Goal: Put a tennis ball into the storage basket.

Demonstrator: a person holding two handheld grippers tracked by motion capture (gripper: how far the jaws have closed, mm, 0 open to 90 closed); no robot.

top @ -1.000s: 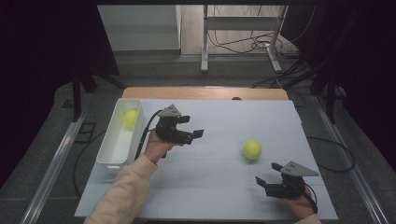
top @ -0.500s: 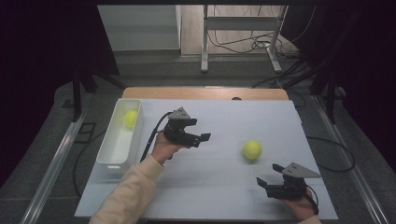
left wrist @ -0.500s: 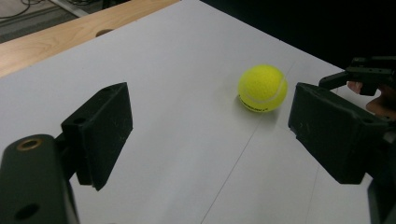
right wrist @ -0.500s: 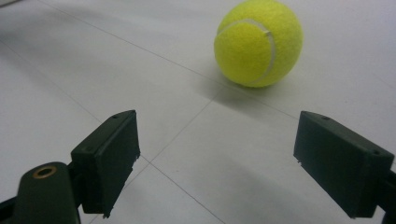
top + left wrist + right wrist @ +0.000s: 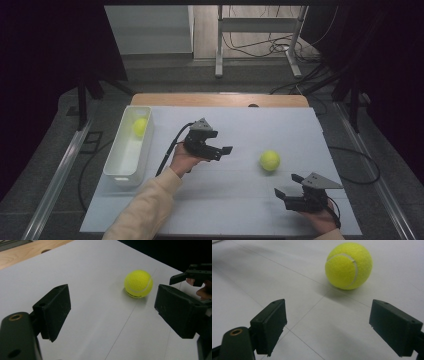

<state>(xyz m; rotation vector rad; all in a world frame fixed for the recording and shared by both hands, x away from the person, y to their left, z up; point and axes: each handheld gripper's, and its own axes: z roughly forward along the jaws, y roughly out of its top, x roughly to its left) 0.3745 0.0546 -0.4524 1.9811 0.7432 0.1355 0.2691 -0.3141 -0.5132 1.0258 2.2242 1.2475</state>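
Note:
A yellow tennis ball (image 5: 270, 160) lies on the white table top, right of centre. My left gripper (image 5: 223, 152) hovers to its left, jaws open and pointing at it with nothing between them. The left gripper view has the ball (image 5: 138, 283) a short way ahead of the open left gripper (image 5: 112, 307). My right gripper (image 5: 286, 185) rests near the front right, open and empty, just in front of the ball. From the right gripper view the ball (image 5: 348, 265) sits beyond the open right gripper (image 5: 327, 315). A second yellow ball (image 5: 140, 126) lies in the white bin (image 5: 120, 172).
The long white bin stands along the table's left edge. A wooden strip (image 5: 220, 100) runs along the far edge. The right gripper (image 5: 195, 277) and a fingertip show at the right edge of the left gripper view. Dark floor, cables and a stand lie beyond the table.
My left gripper has moved right, away from the bin and toward the loose ball, still open. The right gripper and both balls have stayed put.

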